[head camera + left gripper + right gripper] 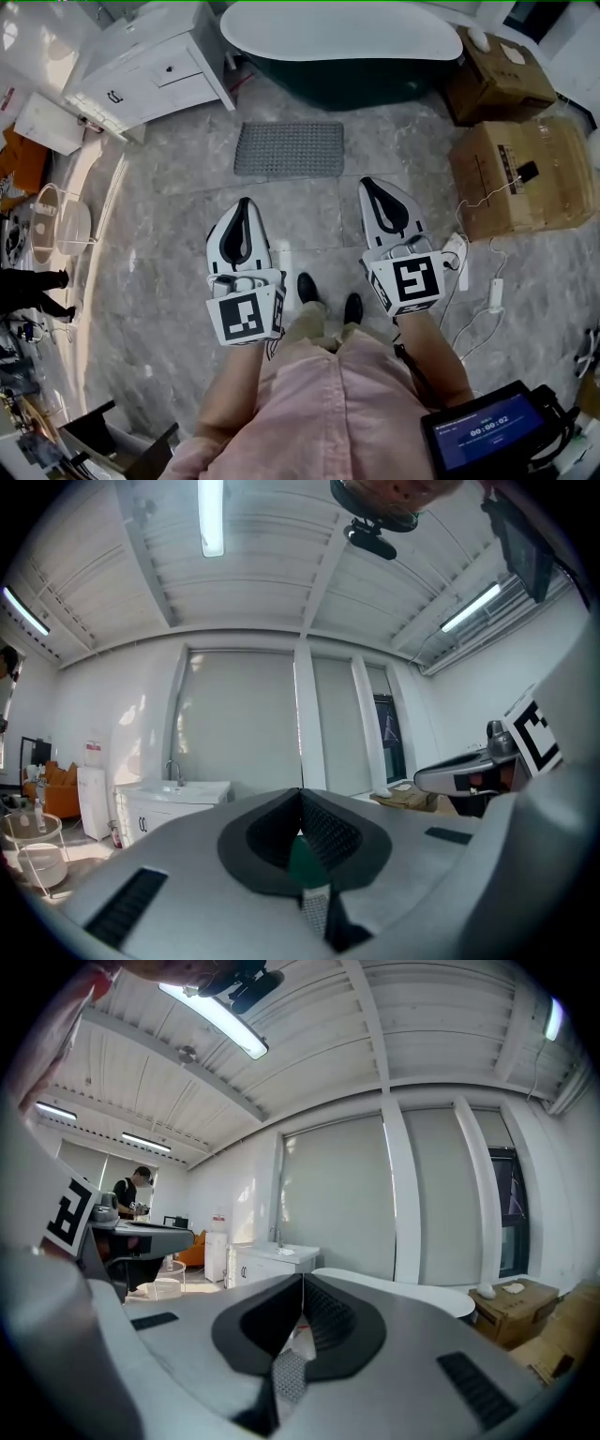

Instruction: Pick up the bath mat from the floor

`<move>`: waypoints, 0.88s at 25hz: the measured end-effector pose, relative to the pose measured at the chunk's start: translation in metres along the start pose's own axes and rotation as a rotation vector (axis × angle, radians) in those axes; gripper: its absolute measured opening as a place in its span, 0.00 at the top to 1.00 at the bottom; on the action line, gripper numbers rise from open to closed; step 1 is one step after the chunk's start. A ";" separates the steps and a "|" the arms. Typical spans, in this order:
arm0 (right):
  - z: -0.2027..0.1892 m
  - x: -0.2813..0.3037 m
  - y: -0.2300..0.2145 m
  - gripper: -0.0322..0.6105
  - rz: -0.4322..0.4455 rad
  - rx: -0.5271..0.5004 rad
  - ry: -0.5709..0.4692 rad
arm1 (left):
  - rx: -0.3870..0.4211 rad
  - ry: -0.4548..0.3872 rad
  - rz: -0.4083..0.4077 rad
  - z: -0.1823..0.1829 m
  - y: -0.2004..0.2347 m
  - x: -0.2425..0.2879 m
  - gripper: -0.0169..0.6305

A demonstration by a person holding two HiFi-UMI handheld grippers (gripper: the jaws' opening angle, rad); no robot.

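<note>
Two empty grippers, left [243, 208] and right [369, 191], jaws pressed together. Bath mat [289, 148] ahead and below on floor [178, 216], long axis crosswise, facing gap between both; neither clearly nearer.

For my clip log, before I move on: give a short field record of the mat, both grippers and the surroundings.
mat: grey, flat on the floor before the tub, untouched
left gripper: shut, empty, apart from the mat
right gripper: shut, empty, apart from the mat
nearby: cabinet at left, boxes at right
</note>
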State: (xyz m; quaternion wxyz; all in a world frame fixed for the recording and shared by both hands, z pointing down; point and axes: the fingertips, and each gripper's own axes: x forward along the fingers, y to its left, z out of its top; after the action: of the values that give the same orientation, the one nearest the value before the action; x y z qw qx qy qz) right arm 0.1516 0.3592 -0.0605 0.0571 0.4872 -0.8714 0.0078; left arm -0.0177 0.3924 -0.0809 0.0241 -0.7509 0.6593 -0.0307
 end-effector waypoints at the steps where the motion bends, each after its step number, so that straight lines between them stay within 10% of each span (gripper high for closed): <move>1: 0.002 0.007 0.002 0.92 -0.001 -0.003 0.002 | -0.003 0.000 -0.005 0.000 0.005 0.005 0.94; 22: 0.037 0.101 0.008 0.92 -0.067 -0.040 -0.008 | -0.041 -0.014 -0.066 0.001 0.080 0.088 0.94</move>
State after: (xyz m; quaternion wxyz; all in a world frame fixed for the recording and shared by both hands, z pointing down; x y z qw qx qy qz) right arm 0.0887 0.2752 -0.0856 0.0638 0.5149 -0.8548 -0.0136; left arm -0.0853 0.2950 -0.0868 0.0122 -0.7726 0.6346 -0.0130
